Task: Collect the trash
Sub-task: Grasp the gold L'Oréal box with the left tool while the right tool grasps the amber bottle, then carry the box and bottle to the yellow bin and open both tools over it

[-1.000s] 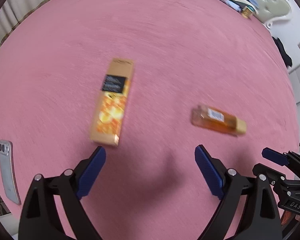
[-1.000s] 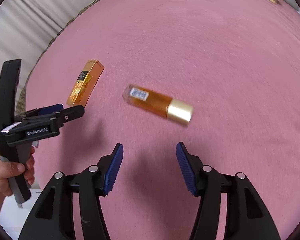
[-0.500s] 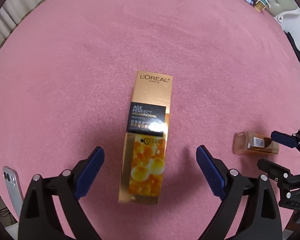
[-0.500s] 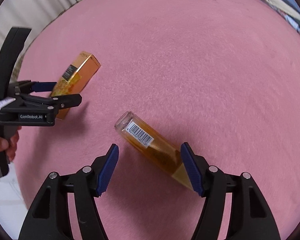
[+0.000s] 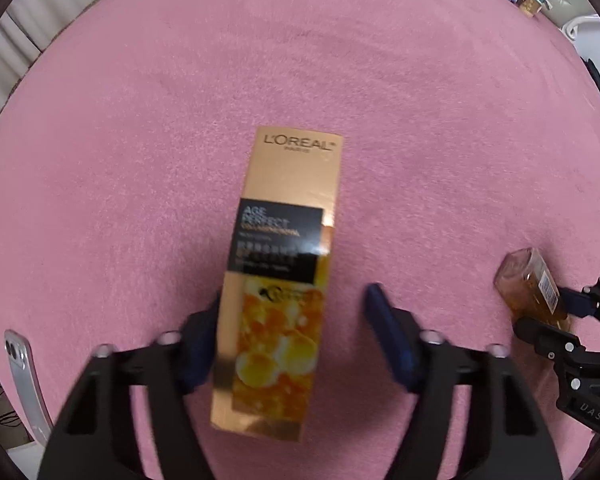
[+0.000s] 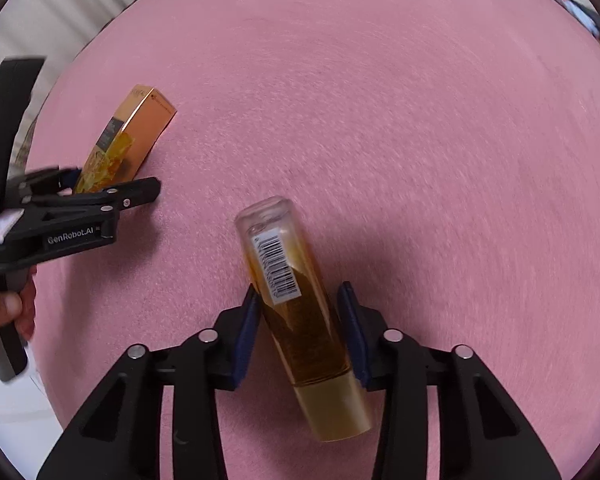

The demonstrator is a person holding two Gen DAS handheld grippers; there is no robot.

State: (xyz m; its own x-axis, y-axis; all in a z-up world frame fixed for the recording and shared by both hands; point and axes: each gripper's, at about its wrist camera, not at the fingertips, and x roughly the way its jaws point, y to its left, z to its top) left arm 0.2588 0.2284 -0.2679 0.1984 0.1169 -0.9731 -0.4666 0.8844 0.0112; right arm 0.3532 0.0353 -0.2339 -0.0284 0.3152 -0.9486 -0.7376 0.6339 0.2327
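Box: as it lies flat on the pink blanket [image 5: 140,160], the gold L'Oréal box [image 5: 278,280] shows a black "Age Perfect" band at mid-length and yellow-orange spheres on its near half
Bottle: the clear bottle [image 6: 296,312] holds amber liquid, carries a white barcode label and ends in a matte gold cap nearest the camera; it lies on its side on the same blanket, well apart from the box
Left claw: the left claw [image 5: 296,344] straddles the near half of the box; its left blue pad looks to be at the box's edge, though blur makes contact uncertain, while the right pad stands clear of it, so the claw is released, not clenched
Right claw: the right claw [image 6: 300,332] has both blue pads beside the bottle's body, the left one touching or nearly so, a narrow gap at the right; it is not yet clamped
Left view only: the box's printed face, a silver phone [image 5: 20,376] at the blanket's left edge, and cluttered items at the far right
Right view only: the barcode, the gold cap, a bare hand [image 6: 4,312] gripping the left claw's handle, and the box's long side
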